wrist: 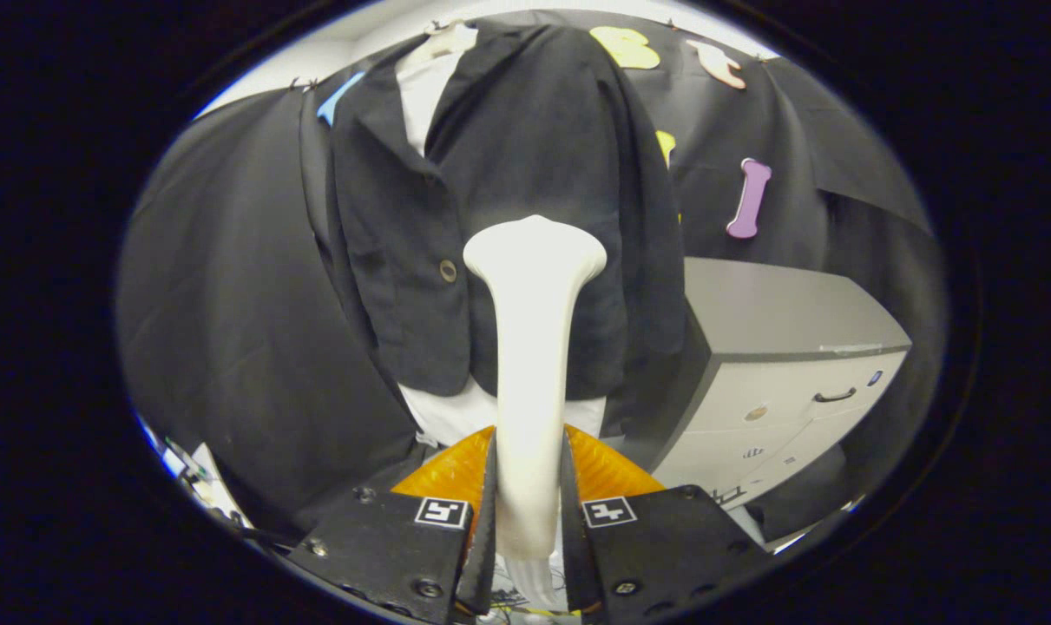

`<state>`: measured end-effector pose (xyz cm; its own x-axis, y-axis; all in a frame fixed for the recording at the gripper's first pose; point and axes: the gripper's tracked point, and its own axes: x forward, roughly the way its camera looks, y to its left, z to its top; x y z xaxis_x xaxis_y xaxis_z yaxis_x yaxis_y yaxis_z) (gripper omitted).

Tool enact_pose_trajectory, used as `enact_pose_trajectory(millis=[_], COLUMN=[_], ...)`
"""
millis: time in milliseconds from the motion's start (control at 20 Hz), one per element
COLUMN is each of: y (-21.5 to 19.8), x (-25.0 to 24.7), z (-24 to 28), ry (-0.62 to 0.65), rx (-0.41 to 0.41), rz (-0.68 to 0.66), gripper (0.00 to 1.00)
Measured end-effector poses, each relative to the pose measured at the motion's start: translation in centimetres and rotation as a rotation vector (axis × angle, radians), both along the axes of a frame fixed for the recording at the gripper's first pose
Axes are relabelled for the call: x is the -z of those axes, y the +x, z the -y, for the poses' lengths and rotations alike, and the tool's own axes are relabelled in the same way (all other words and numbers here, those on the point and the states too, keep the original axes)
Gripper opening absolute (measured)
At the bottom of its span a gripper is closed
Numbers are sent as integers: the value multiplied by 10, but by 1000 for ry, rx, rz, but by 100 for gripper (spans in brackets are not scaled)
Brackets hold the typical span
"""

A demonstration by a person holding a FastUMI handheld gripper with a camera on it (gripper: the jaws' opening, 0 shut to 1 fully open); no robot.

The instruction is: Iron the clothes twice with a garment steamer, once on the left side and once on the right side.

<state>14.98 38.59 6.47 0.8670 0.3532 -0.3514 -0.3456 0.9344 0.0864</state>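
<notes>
A black jacket [525,174] over a white shirt [425,91] hangs on a hanger against the booth wall, straight ahead of the fingers. The white garment steamer [532,347] stands up between my fingers, its handle pinched by both of them. My gripper [529,495] is shut on that handle. The steamer's wide head [535,252] sits against or just in front of the jacket's right front panel, level with the jacket button [448,271]. Whether the head touches the cloth I cannot tell. The shirt's white hem [447,417] shows below the jacket.
A grey drawer cabinet [777,373] stands to the right of the jacket, close behind its hem. Black cloth covers the wall to the left and right. Some loose items [200,482] lie low on the left.
</notes>
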Motion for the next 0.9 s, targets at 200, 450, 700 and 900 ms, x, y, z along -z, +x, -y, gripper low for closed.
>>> enact_pose_trajectory(millis=[200, 450, 700, 900], y=[-27, -55, -62, -60], x=[-65, -137, -186, -205], z=[-26, -72, -126, -172], ry=[34, 43, 45, 39], rx=[-31, -106, -171, -233], rz=[95, 214, 286, 314], gripper=[35, 34, 34, 35])
